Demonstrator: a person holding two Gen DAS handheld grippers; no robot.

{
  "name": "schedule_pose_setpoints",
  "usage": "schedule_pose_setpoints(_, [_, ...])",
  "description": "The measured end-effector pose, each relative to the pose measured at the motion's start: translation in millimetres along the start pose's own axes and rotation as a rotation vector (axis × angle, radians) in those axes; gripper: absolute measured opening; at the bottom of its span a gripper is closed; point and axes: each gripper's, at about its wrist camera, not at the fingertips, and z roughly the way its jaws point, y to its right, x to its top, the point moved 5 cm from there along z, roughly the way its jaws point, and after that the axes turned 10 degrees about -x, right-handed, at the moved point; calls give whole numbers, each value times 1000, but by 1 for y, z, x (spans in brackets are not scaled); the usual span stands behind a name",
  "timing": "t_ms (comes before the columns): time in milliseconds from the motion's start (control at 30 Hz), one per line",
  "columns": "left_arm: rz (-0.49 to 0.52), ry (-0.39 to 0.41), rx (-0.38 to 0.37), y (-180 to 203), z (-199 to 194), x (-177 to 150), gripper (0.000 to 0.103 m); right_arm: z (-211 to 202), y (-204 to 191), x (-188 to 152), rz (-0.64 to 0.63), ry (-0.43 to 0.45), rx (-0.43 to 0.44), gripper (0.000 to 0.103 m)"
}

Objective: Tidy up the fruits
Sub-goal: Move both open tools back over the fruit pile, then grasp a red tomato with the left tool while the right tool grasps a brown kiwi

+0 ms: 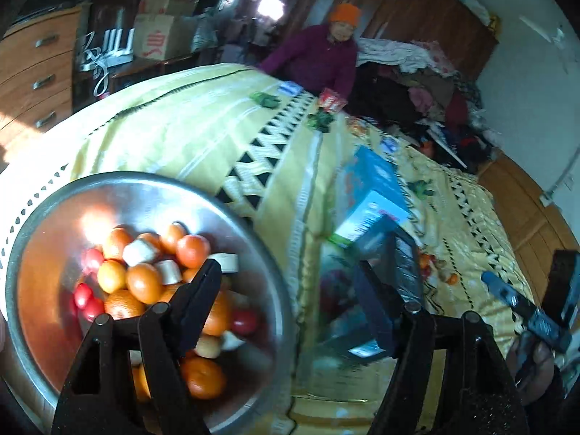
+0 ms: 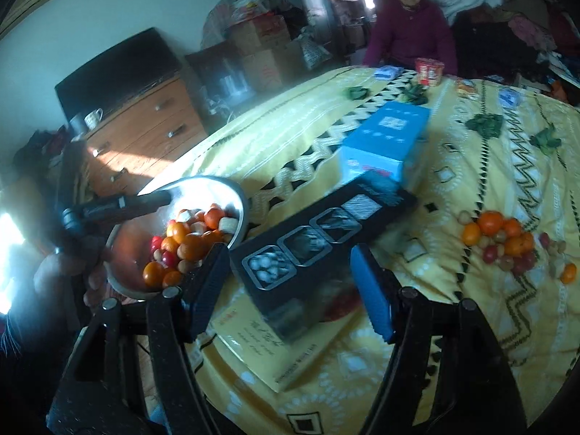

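Observation:
A metal bowl (image 1: 47, 217) at lower left holds several oranges (image 1: 143, 282), red fruits and white pieces; it also shows in the right wrist view (image 2: 237, 195). My left gripper (image 1: 290, 282) is open and empty, its left finger over the bowl. My right gripper (image 2: 290, 272) is open and empty above a black box (image 2: 326, 232). A pile of loose oranges and small red fruits (image 2: 504, 239) lies on the yellow cloth to the right. The right gripper also shows in the left wrist view (image 1: 522, 301) at far right.
A blue box (image 2: 388, 137) lies behind the black box, a yellow flat box (image 2: 286, 344) beneath it. A person in purple (image 2: 413, 32) sits at the far edge. Snack packets (image 2: 427, 70) and green leaves (image 2: 485, 123) dot the cloth. A wooden dresser (image 2: 145, 134) stands left.

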Motion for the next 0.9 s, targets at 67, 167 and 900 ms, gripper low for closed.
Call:
schedule_pose_setpoints(67, [64, -19, -53, 41, 5, -7, 78, -22, 73, 15, 110, 45, -105, 74])
schedule_pose_setpoints(167, [159, -60, -151, 105, 23, -18, 82, -46, 173, 52, 219, 106, -349, 75])
schedule_pose_setpoints(900, [195, -356, -119, 213, 350, -99, 37, -26, 257, -130, 303, -157, -247, 59])
